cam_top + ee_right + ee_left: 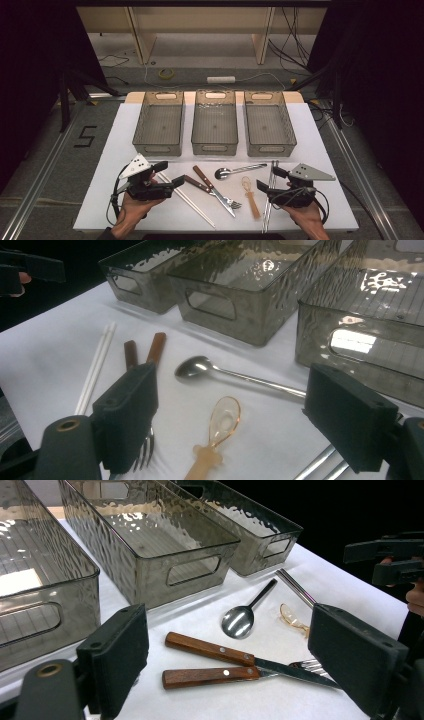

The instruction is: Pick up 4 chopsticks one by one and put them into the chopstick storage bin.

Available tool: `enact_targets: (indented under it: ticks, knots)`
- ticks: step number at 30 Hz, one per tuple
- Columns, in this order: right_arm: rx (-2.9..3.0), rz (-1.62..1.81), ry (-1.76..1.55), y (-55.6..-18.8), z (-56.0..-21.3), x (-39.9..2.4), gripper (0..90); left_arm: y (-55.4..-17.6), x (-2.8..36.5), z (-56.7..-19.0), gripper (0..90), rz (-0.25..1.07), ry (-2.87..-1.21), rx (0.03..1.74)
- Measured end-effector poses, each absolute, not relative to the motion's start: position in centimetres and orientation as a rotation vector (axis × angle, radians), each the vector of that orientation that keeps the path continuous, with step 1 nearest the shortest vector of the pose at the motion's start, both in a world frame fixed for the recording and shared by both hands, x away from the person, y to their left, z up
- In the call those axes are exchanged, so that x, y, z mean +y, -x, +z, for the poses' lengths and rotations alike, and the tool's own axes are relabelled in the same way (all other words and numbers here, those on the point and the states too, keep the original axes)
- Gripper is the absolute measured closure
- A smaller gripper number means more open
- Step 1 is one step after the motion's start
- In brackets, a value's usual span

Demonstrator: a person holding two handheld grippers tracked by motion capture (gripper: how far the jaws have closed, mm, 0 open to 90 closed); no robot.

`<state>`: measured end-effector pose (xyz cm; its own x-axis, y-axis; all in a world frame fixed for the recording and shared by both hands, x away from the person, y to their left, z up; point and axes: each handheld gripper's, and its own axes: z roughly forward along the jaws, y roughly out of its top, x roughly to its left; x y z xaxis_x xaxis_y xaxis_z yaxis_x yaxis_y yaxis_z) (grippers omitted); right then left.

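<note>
On the white table (320, 150), both the left gripper (170, 176) and right gripper (267, 182) spread wide over wood-handled cutlery (202, 181).

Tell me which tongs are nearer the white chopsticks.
Left. The left tongs hover right beside the white chopsticks; the right tongs sit across the cutlery, far off.

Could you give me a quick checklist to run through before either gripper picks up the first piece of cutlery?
1. Left gripper open, nothing between its jaws: ok.
2. Right gripper open, nothing held: ok.
3. Three bins empty: ok.
4. Metal spoon lying free of other pieces: ok.
5. Knife and fork lying separate: not ok, they cross.
6. Metal chopsticks clear of the right gripper: cannot tell.
</note>
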<state>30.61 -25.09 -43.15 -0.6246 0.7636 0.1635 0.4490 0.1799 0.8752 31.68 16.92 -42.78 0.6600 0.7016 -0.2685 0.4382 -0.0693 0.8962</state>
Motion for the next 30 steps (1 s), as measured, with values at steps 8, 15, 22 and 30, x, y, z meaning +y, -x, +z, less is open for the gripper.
enact_targets:
  ticks: [8, 15, 22, 30]
  knots:
    - [2.158, 1.402, -1.172, -30.7, -42.9, -25.2, 23.4, -31.6, 16.8, -42.7, 15.8, 0.278, -1.703, 0.927]
    - [2.219, 1.235, -1.204, -31.7, -42.0, -25.4, 28.3, -31.6, 16.8, -42.7, 15.8, 0.281, -1.706, 0.922]
    - [2.368, 0.899, -1.27, -33.6, -41.6, -25.3, 34.3, -31.5, 16.7, -42.7, 15.8, 0.288, -1.716, 0.917]
    - [2.486, 0.6, -1.353, -35.3, -42.5, -24.6, 39.7, -31.5, 16.7, -42.6, 15.8, 0.289, -1.714, 0.915]
